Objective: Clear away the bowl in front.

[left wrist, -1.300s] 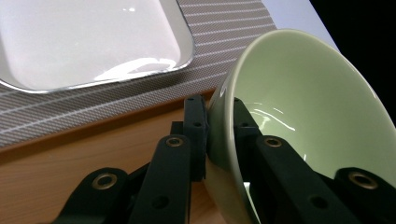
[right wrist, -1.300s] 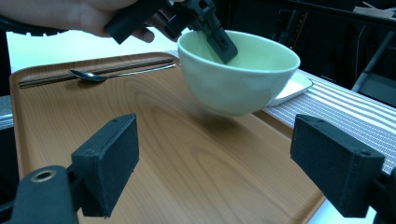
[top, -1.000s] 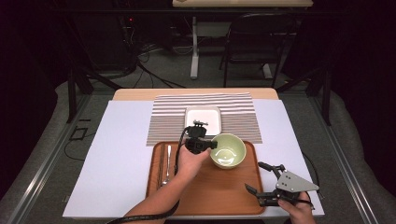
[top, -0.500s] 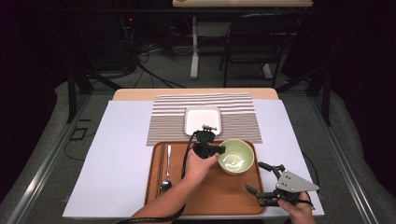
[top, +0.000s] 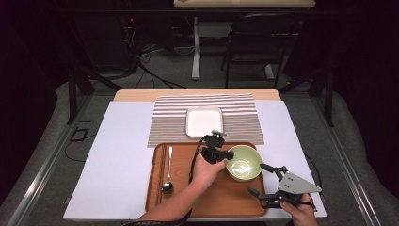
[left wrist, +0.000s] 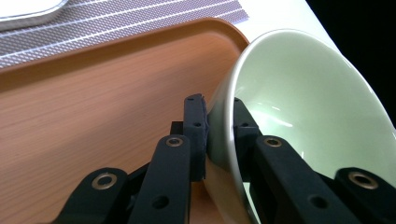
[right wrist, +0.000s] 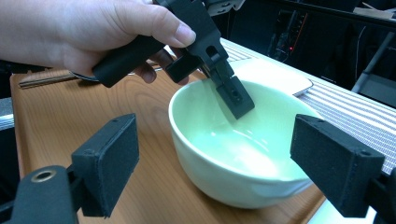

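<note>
The left tool [top: 225,157] is clenched on the rim of the pale green bowl [top: 244,163]: in the left gripper view one jaw presses the outside wall and the other sits inside, with the rim [left wrist: 224,98] pinched between them. The bowl is tilted toward that grip, its far side raised, and its base appears to sit on or just above the wooden tray [top: 226,195], directly ahead of the right tool. So the pick-up looks done, while the carry is only partly made.

The right tool [top: 266,181] rests released at the tray's near right corner, its two pads [right wrist: 108,158] standing wide apart with the bowl [right wrist: 233,154] ahead of them and untouched.

Beyond the left tool, on the striped mat [top: 244,120], lies an empty white square plate [top: 204,121]. To its left, on the tray, lie a spoon [top: 168,169] and chopsticks [top: 162,172]. If the aim is to lay the setting out on the mat, I judge most of it is left: the bowl has yet to leave the tray, and the cutlery is untouched.
</note>
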